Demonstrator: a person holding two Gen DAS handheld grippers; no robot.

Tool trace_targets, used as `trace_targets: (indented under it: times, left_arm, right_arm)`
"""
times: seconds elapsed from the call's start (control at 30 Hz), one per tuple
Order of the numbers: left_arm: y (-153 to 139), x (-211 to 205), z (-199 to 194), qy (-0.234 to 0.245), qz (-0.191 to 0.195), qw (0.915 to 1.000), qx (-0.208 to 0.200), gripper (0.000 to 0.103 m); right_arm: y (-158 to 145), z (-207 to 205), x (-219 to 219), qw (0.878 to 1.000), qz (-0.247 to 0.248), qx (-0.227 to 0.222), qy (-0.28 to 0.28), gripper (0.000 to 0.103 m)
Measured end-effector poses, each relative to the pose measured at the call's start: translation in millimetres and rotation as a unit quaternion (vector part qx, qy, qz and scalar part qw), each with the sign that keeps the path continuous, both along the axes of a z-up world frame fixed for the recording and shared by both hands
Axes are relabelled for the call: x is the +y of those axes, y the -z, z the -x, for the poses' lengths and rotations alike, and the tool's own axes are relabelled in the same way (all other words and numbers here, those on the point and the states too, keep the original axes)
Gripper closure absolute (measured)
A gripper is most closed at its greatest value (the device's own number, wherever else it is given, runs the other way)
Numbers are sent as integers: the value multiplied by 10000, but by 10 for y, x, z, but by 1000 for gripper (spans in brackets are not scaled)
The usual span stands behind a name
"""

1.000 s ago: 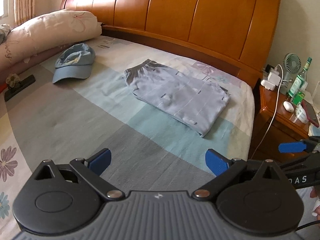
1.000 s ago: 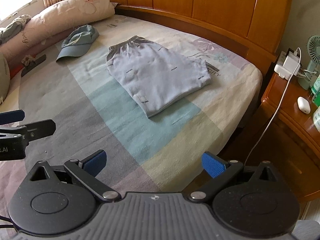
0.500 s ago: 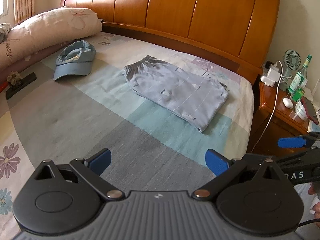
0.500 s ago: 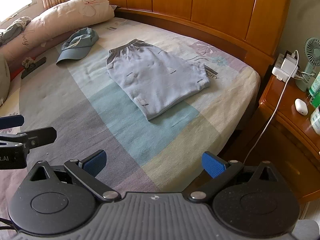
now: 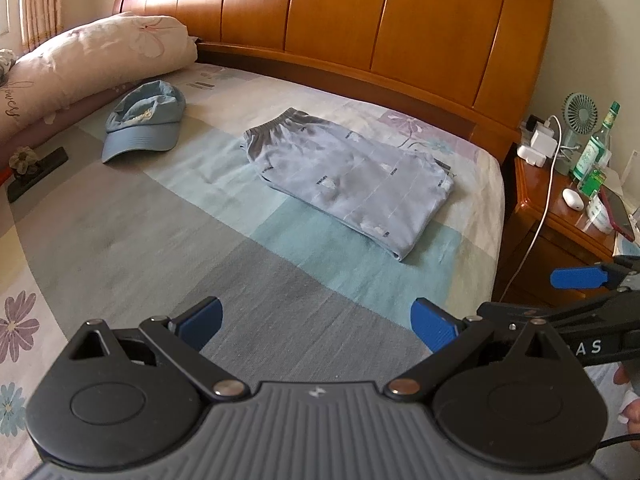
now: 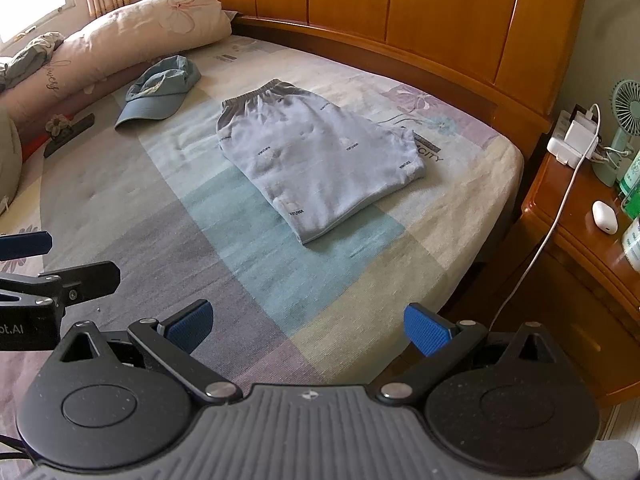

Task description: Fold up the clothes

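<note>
Pale blue shorts [image 5: 352, 178] with a grey waistband lie folded flat on the bed, also in the right wrist view [image 6: 316, 156]. My left gripper [image 5: 316, 322] is open and empty, held well back from the shorts above the grey part of the sheet. My right gripper [image 6: 306, 326] is open and empty, near the bed's near edge, also back from the shorts. The right gripper shows at the right edge of the left wrist view [image 5: 580, 280]; the left gripper shows at the left edge of the right wrist view [image 6: 60, 276].
A blue cap [image 5: 144, 124] lies left of the shorts. A rolled floral quilt [image 5: 92, 60] lies along the left. The wooden headboard [image 5: 360, 28] stands behind. A nightstand [image 6: 580, 220] at the right holds a fan, bottles, a charger and a white cable.
Both grippers have drawn back and up a little from the bed; the shorts look slightly farther away. Both stay open and empty. The shorts have not moved.
</note>
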State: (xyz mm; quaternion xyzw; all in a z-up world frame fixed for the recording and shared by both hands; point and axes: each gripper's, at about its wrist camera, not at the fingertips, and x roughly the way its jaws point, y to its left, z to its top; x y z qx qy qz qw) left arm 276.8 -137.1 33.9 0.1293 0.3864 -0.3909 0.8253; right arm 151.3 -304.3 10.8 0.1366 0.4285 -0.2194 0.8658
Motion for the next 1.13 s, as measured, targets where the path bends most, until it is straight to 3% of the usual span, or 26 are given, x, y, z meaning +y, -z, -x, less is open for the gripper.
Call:
trace_targets:
  times: [1.13]
  left_arm:
    - [44, -19, 33, 46, 24, 10000, 82, 3]
  right_arm:
    - [27, -15, 20, 10000, 52, 65, -49, 0]
